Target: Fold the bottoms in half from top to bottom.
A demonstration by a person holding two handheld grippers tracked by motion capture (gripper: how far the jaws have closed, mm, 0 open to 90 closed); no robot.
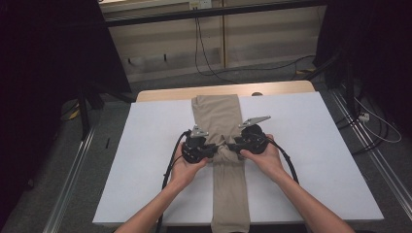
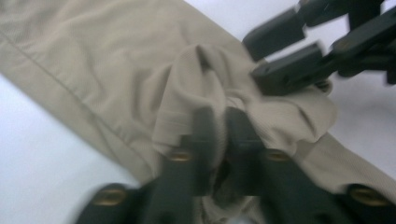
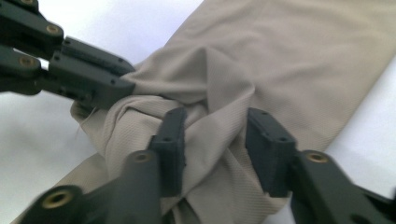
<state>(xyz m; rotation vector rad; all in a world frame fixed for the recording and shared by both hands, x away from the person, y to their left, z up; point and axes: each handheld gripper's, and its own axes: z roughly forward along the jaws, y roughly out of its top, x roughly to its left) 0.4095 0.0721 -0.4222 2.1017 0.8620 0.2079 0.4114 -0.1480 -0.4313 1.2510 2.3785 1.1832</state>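
a person at a white table [image 1: 311, 160] works a long strip of beige cloth [image 1: 217, 112] – it looks like folded trousers – that runs down the middle of the table from the far edge to the near one, its near end hanging off. both hands meet at the middle of the cloth, where it is gathered into a bunch [image 1: 224, 154].

the left gripper [image 2: 218, 135] has its jaws drawn nearly together, pinching a fold of the bunch – seemingly to pin it in place. the right gripper [image 3: 215, 149] faces it from the other side with its jaws standing apart, a ridge of the cloth lying between them; its pads do not look pressed on the fabric.

with the two tools set nose to nose over one gathered spot, the aim appears to be to take up the middle for a fold – one side anchoring, the other finding a fresh hold.
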